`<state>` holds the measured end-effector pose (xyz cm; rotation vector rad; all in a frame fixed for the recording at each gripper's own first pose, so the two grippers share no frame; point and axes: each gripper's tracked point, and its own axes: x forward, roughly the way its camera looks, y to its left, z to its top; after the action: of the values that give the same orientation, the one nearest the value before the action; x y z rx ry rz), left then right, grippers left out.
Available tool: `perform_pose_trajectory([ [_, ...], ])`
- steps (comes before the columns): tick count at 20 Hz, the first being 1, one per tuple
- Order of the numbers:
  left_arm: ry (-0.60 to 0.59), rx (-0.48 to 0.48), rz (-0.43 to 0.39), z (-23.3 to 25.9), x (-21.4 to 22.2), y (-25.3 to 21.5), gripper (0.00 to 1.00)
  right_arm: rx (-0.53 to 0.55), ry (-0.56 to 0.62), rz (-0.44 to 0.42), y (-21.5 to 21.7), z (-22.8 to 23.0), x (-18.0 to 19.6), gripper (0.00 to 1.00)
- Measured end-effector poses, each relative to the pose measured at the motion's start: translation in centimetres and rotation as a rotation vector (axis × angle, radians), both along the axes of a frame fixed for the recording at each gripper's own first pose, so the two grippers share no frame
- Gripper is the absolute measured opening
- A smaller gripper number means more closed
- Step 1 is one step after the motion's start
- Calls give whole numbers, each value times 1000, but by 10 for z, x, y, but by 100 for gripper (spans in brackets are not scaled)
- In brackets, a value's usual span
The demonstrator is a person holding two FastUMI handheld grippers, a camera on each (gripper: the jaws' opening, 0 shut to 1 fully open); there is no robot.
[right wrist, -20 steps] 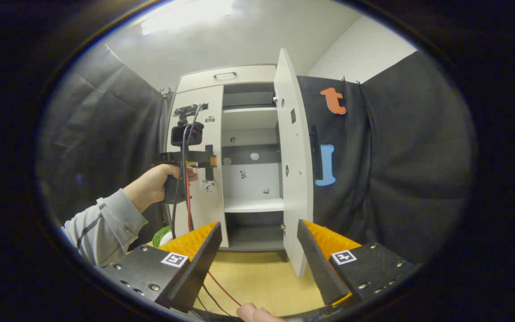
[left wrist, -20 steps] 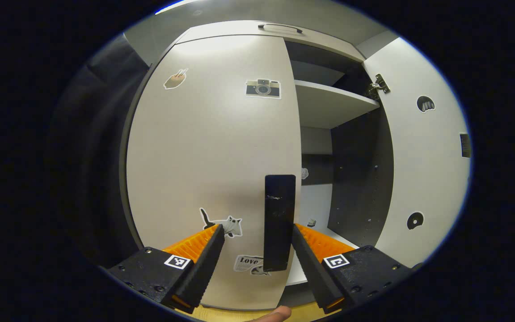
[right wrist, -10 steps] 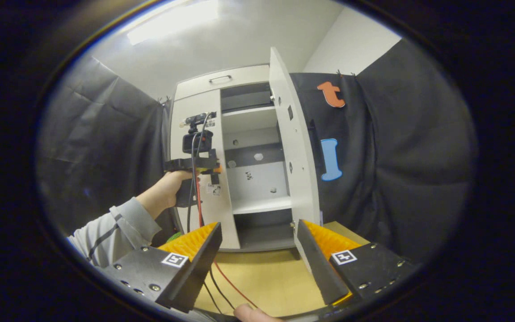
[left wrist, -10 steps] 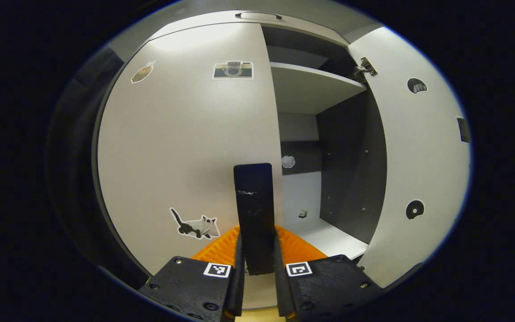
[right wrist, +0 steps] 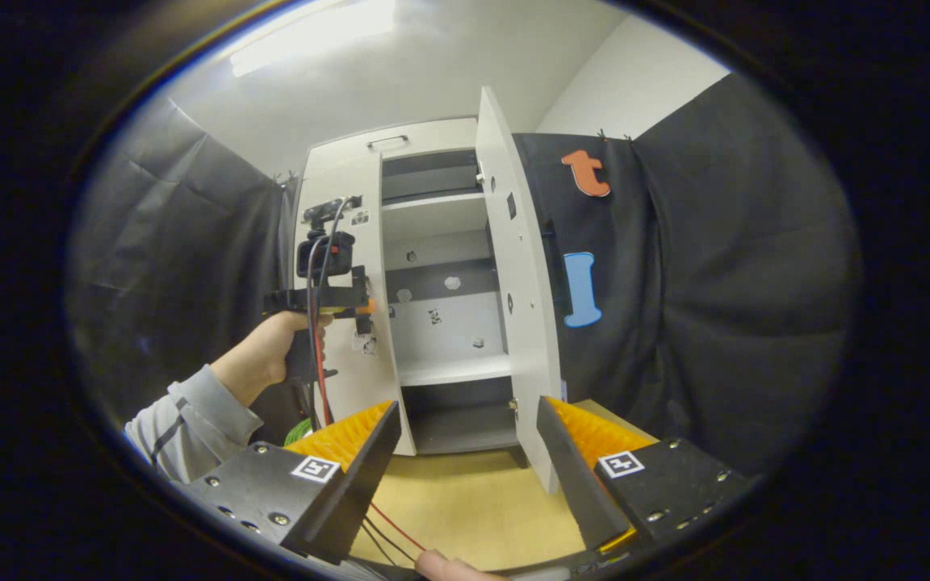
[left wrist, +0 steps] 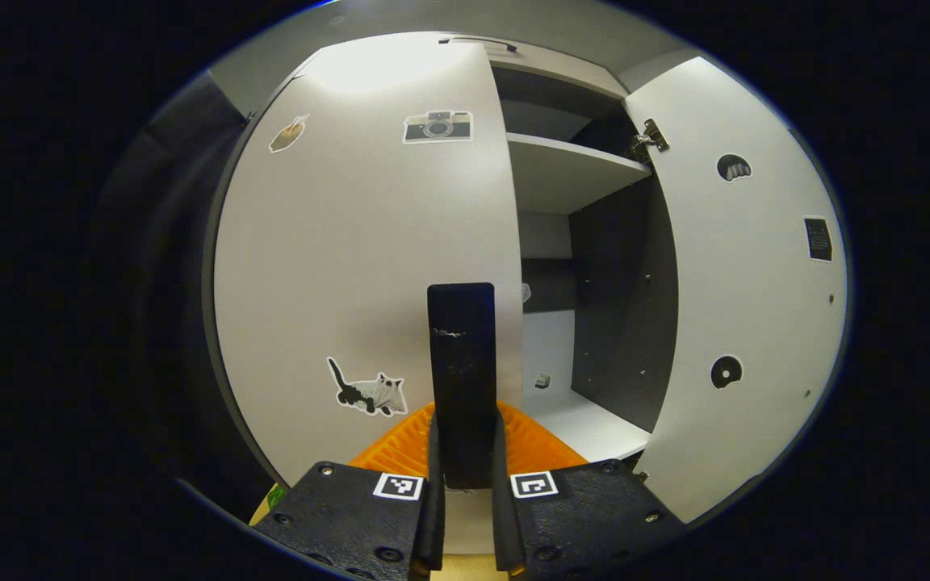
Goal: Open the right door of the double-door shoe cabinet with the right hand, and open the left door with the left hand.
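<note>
My left gripper (left wrist: 465, 476) clamps the left door's black handle (left wrist: 462, 363), its base hidden; right gripper (right wrist: 465, 452) gapes empty; right door (right wrist: 513, 282) stands wide.

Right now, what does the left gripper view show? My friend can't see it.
The left gripper has its fingers shut on the black handle of the cabinet's left door, which has cat and camera stickers. Beside it, the right door stands open, showing a shelf inside.

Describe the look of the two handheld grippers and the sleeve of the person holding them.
The left gripper is a black pistol-grip unit with a camera on top and red and black cables hanging down. The sleeve is grey with a dark stripe. The right gripper has black bodies bearing square black-and-white markers.
</note>
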<state>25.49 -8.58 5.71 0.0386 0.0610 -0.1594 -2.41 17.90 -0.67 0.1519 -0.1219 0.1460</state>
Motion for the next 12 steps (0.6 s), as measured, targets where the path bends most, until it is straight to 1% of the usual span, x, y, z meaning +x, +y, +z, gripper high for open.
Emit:
perform_pose_trajectory([
  [2, 1, -7, -20, 0, -13, 2, 25, -9, -2, -9, 3, 1, -11, 100],
  [9, 17, -11, -57, 3, -52, 22, 25, -45, -21, -22, 15, 10, -19, 100],
  [12, 22, -10, -75, 3, -66, 29, 25, -44, -39, -28, 16, 17, -21, 100],
])
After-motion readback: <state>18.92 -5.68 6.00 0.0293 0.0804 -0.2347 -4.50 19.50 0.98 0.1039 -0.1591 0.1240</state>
